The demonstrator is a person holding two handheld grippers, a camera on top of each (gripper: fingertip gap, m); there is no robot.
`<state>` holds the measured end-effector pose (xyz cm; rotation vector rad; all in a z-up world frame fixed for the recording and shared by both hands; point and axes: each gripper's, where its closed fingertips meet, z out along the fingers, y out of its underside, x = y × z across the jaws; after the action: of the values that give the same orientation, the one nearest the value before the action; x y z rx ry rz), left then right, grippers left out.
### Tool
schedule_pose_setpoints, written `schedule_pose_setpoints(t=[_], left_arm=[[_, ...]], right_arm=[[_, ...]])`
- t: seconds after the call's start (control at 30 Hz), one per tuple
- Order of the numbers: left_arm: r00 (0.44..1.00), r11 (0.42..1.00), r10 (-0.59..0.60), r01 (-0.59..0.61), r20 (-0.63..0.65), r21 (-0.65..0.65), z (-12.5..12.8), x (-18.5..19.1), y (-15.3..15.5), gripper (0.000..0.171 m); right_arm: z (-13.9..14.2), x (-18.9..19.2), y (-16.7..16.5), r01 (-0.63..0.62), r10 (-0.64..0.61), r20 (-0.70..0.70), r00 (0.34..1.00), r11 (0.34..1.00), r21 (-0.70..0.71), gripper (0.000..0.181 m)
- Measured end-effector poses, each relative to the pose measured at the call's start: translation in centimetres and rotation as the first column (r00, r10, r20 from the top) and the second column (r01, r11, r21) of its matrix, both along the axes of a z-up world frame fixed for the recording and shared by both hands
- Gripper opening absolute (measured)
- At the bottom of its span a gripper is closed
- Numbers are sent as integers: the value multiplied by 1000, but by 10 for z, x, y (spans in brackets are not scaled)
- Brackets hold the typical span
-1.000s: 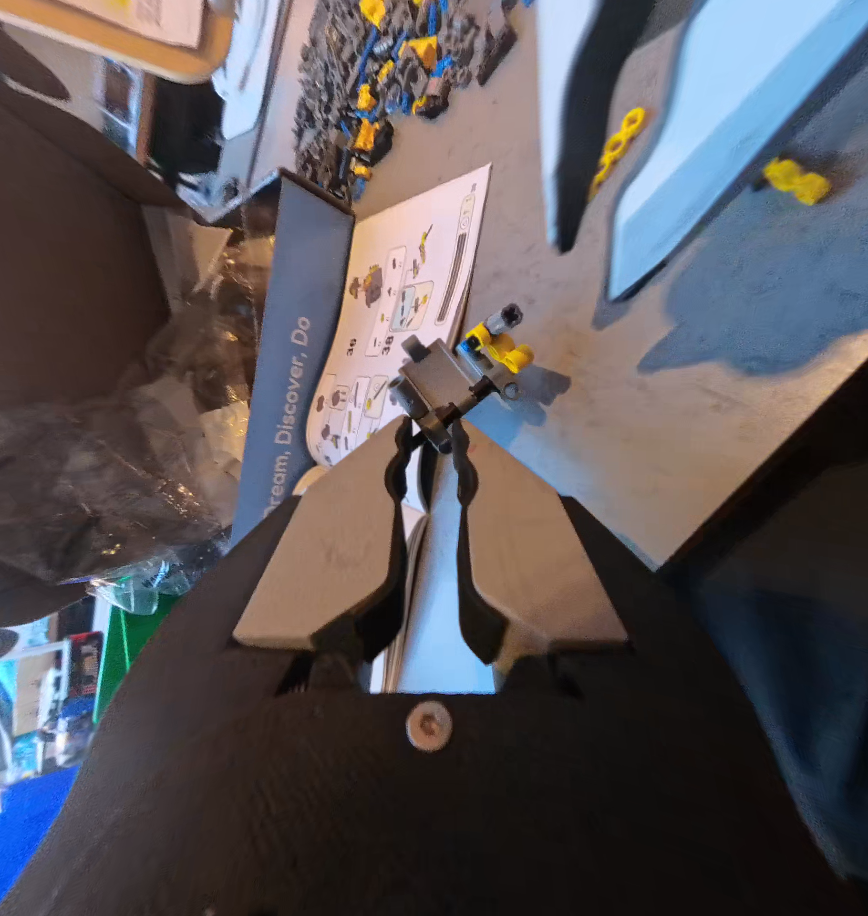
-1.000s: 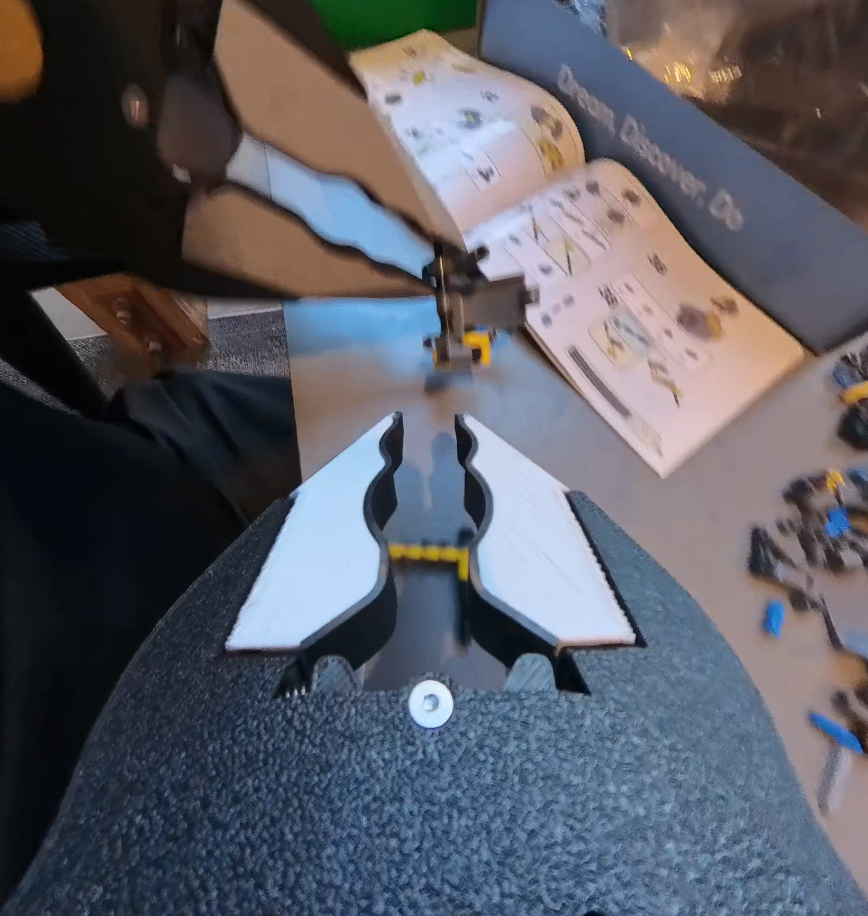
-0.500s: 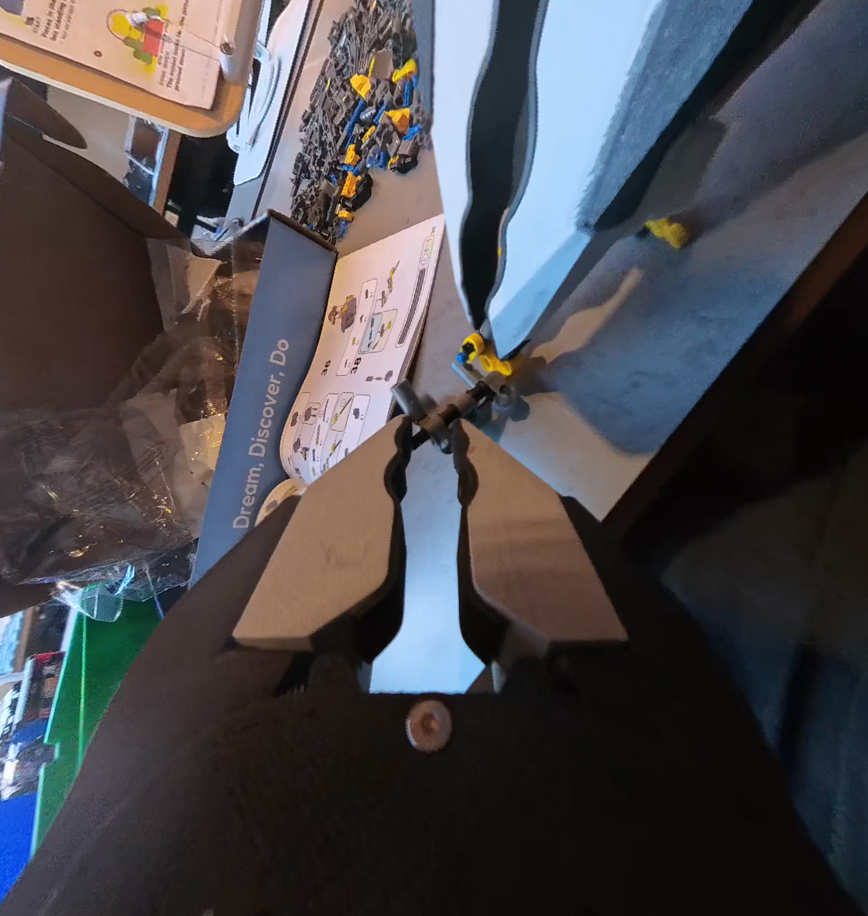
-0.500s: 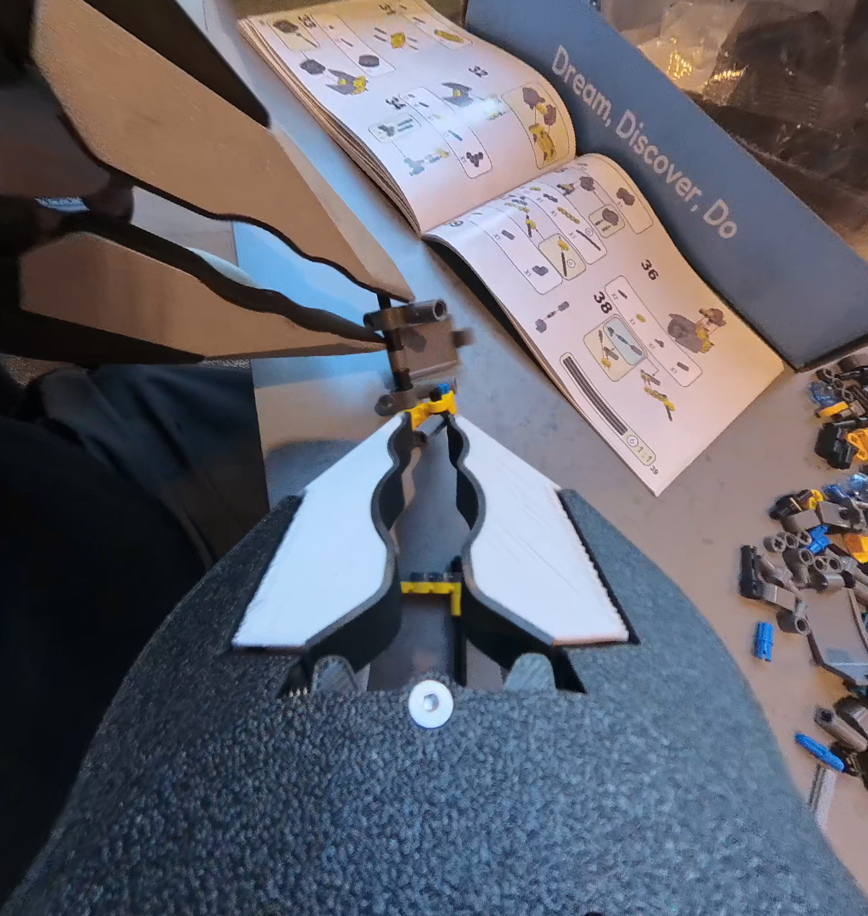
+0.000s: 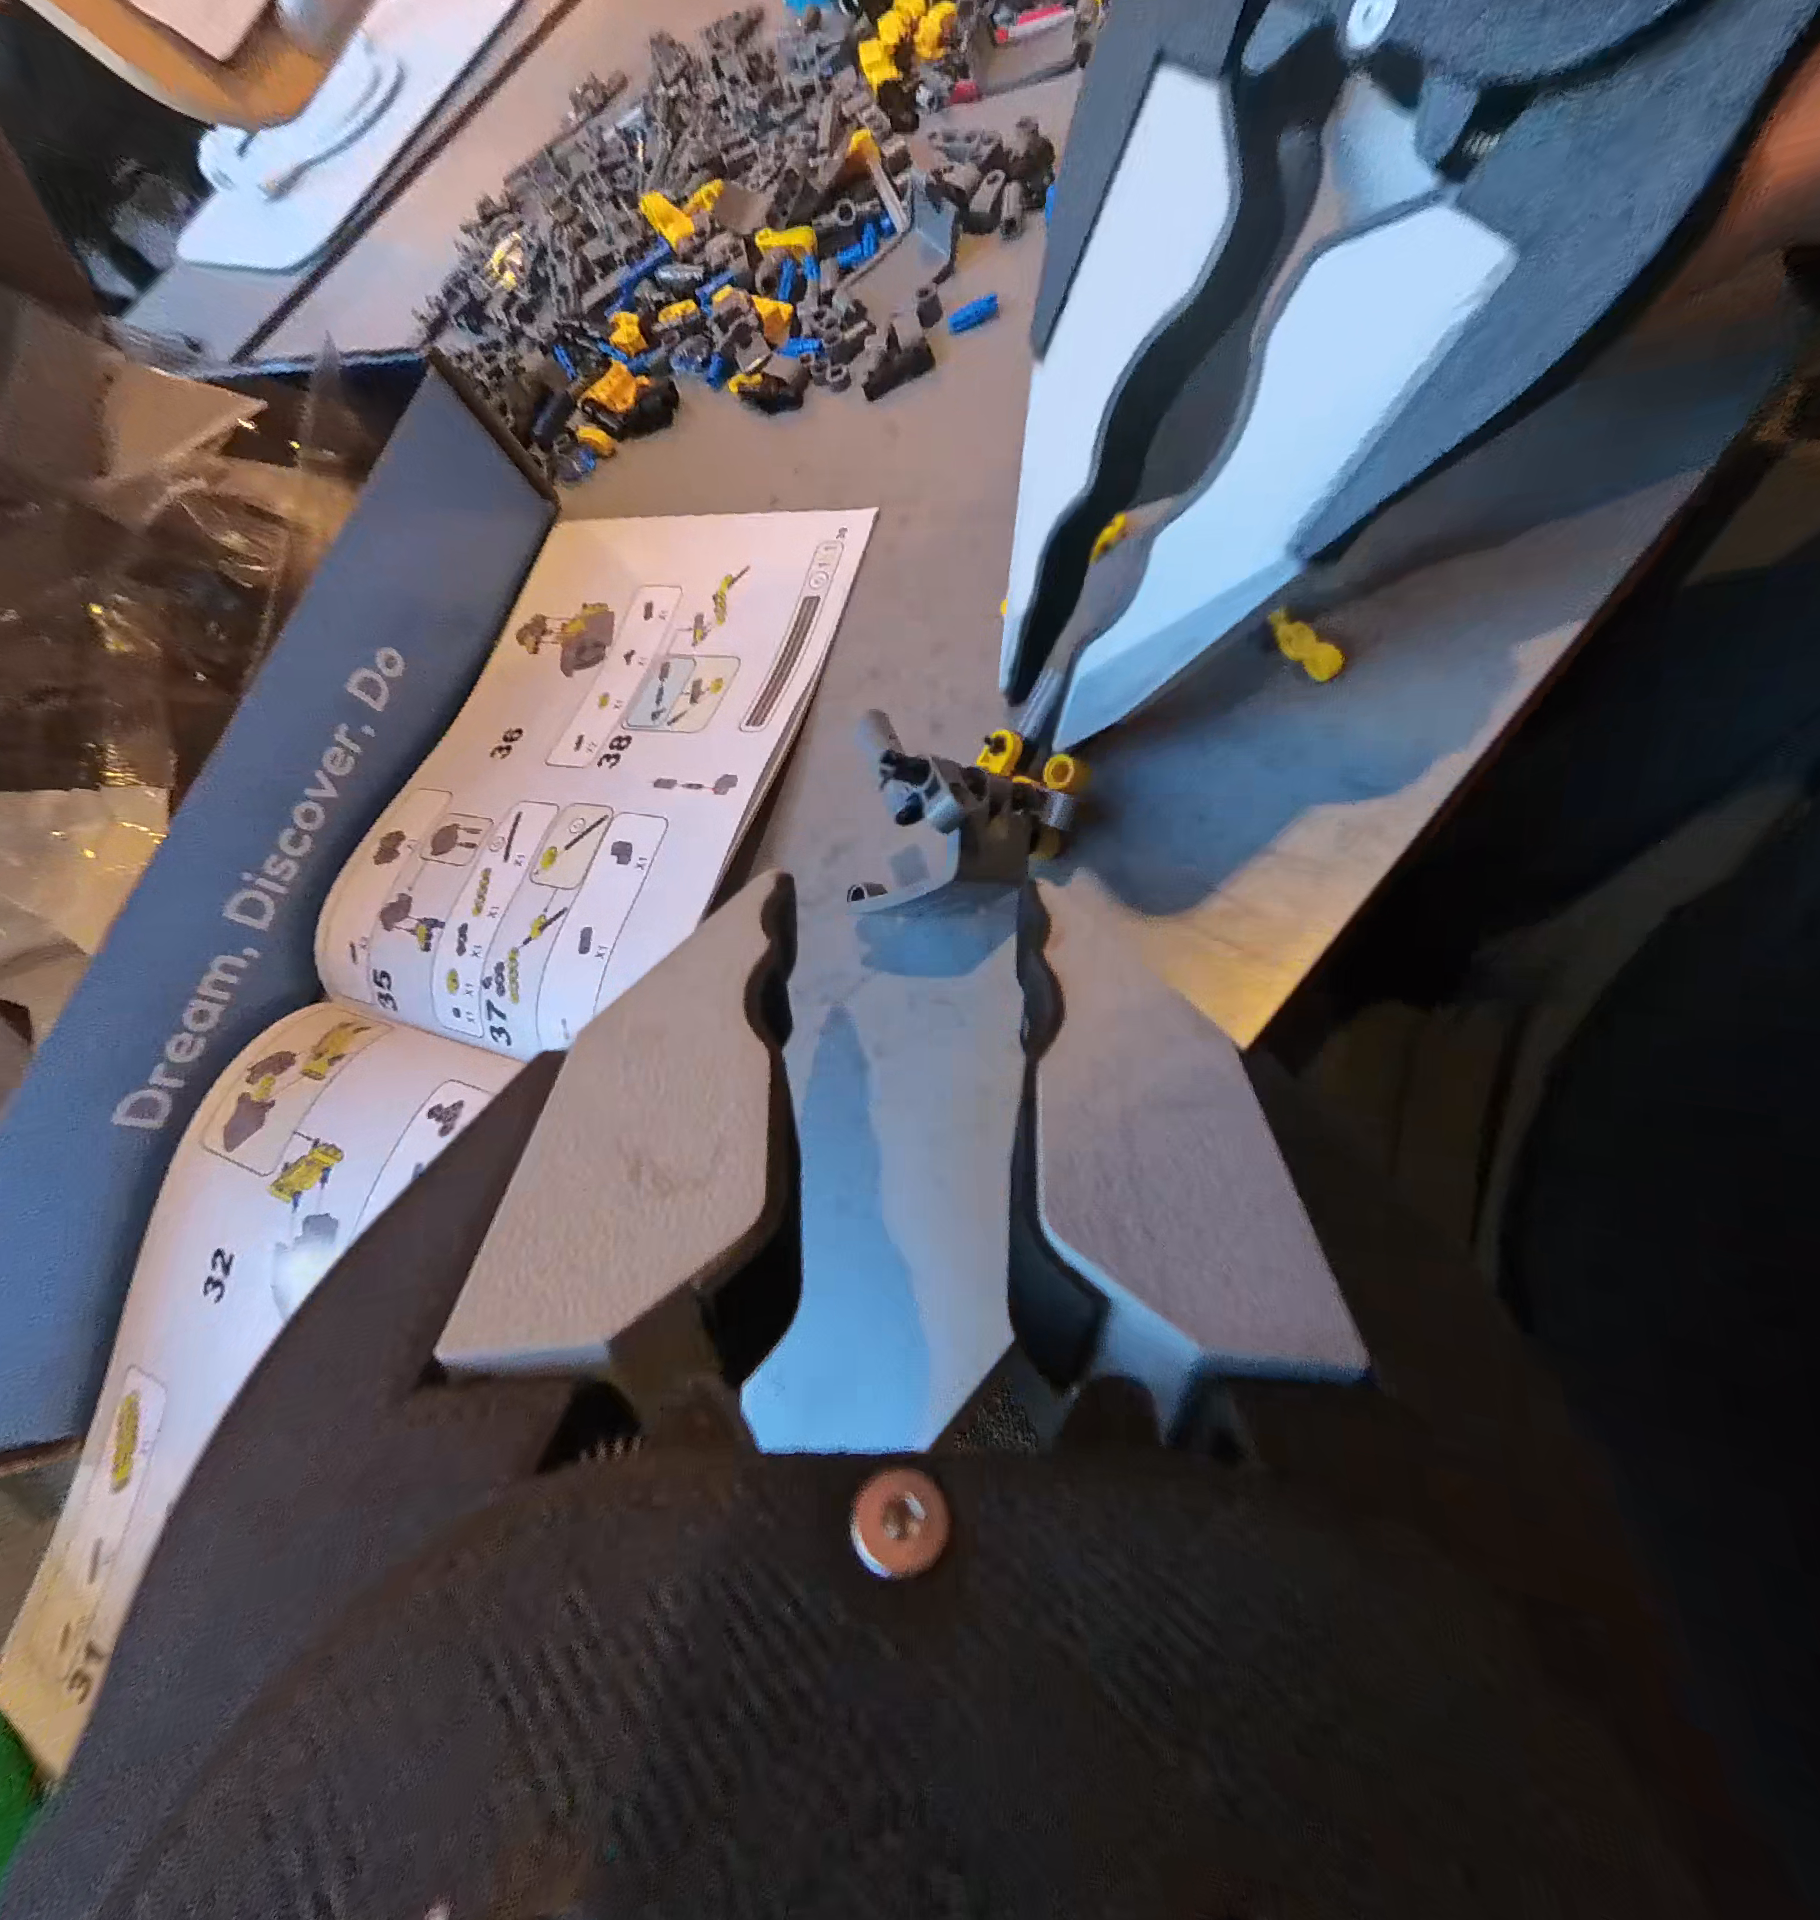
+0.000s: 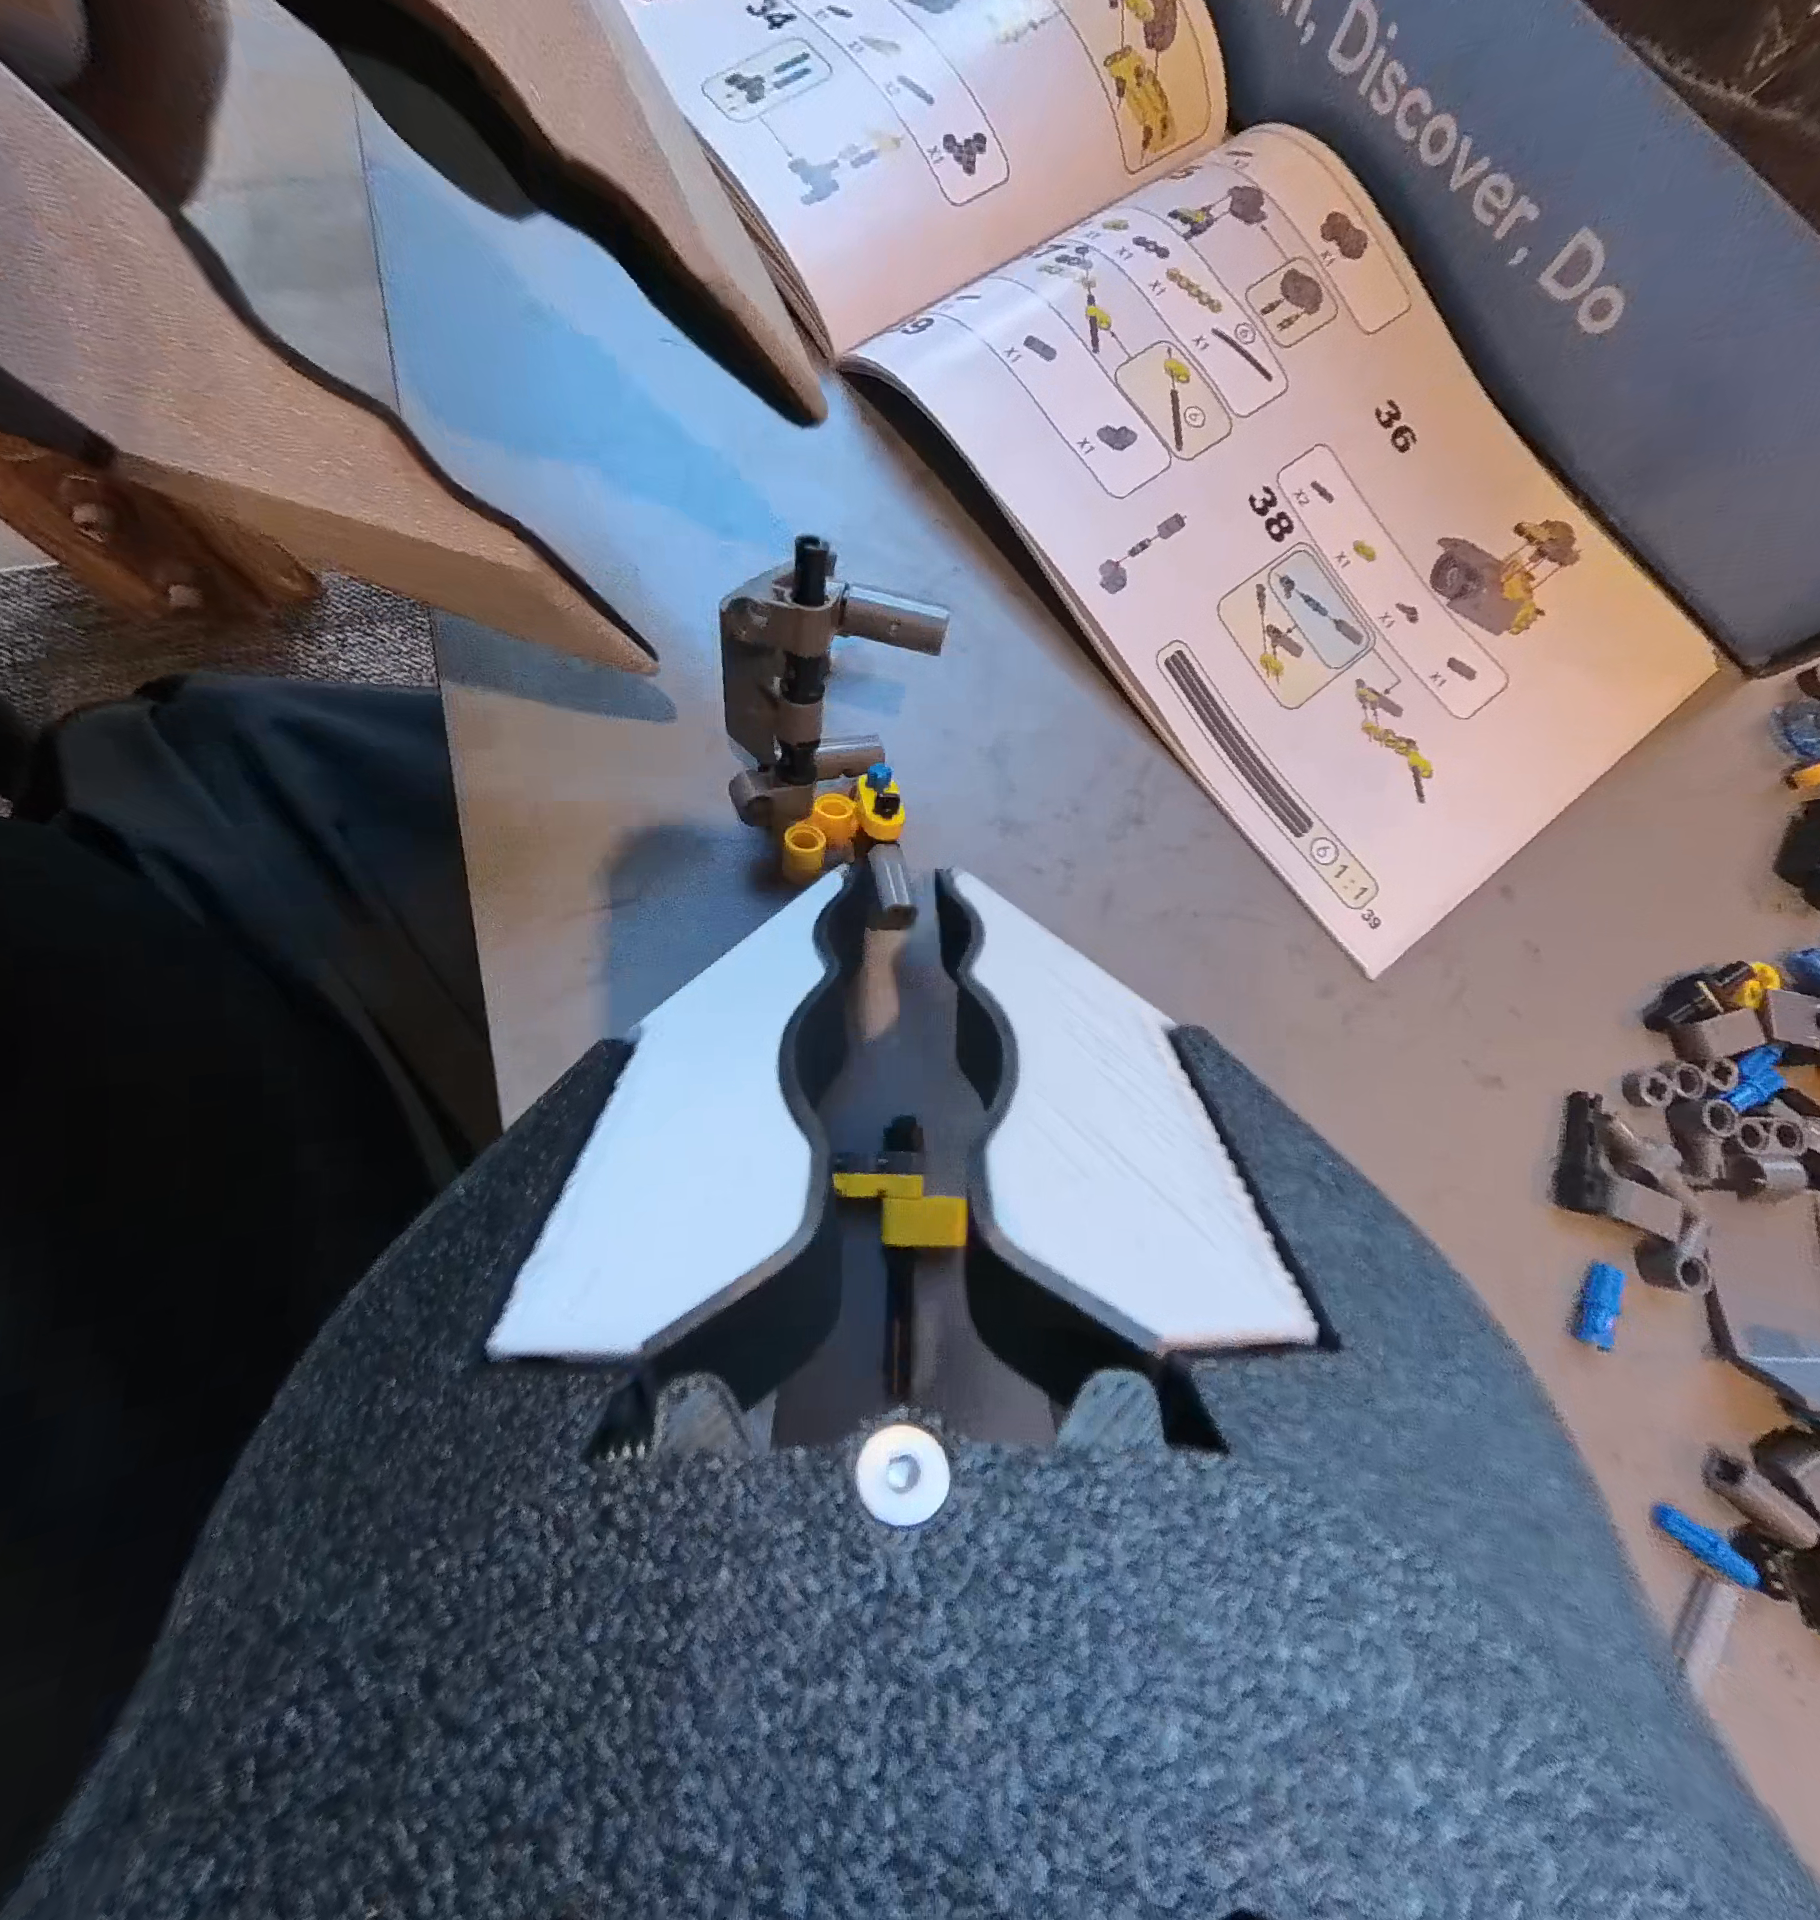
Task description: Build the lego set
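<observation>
A small grey, black and yellow brick assembly (image 5: pixel 973 800) lies on the grey table, close to its front edge. My left gripper (image 5: pixel 906 902) is open and empty just behind it, not touching it. It also shows in the right wrist view (image 6: pixel 734 535), above the assembly (image 6: pixel 797 707). My right gripper (image 6: pixel 895 883) has its tips at the yellow end of the assembly, with a grey pin (image 6: pixel 890 881) between them. A small yellow and black piece (image 6: pixel 901 1210) is wedged deep between its fingers. In the left wrist view the right gripper (image 5: pixel 1039 717) comes in from the upper right.
An open instruction booklet (image 5: pixel 625 779) lies left of the assembly, against a blue-grey box flap (image 5: pixel 293 790). A pile of grey, blue and yellow parts (image 5: pixel 740 260) lies behind. A loose yellow piece (image 5: pixel 1306 649) sits near the table edge. Clear plastic bags (image 5: pixel 106 623) fill the box.
My left gripper has opened and let go of the assembly, which now lies on the table. My right gripper has moved in until its tips reach the assembly.
</observation>
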<state>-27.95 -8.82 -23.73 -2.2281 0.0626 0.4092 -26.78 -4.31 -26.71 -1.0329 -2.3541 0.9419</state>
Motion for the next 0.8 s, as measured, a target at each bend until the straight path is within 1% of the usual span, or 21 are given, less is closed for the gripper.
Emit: schedule_pose_setpoints(t=[0.1,0.2,0.27,0.33,0.47,0.6,0.7,0.8], left_arm=[[999,1000,-19,19,29,-18,-9,-1,2,42],[998,999,-42,43,43,-23,-12,0,3,43],[996,997,-70,72,53,-22,-12,0,5,43],[994,995,-94,96,60,-28,-12,0,7,44],[991,993,-115,117,68,-30,-10,-1,16,44],[983,988,-150,153,109,-29,-10,7,23,44],[983,986,-154,159,105,-50,-15,7,26,42],[981,983,-164,171,105,-68,-19,9,29,38]], right_arm=[[10,4,6,0,0,-17,1000,1000,-19,17],[19,14,26,31,-32,-24,999,999,-30,20],[23,28,40,33,-34,-6,999,998,-53,20],[21,44,51,31,-29,35,999,997,-71,20],[5,61,75,70,-69,85,994,997,-14,23],[-2,67,68,33,-29,106,994,999,-38,24],[-9,64,63,6,-3,118,993,1000,-22,25],[-9,60,57,-11,16,123,992,999,-46,21]])
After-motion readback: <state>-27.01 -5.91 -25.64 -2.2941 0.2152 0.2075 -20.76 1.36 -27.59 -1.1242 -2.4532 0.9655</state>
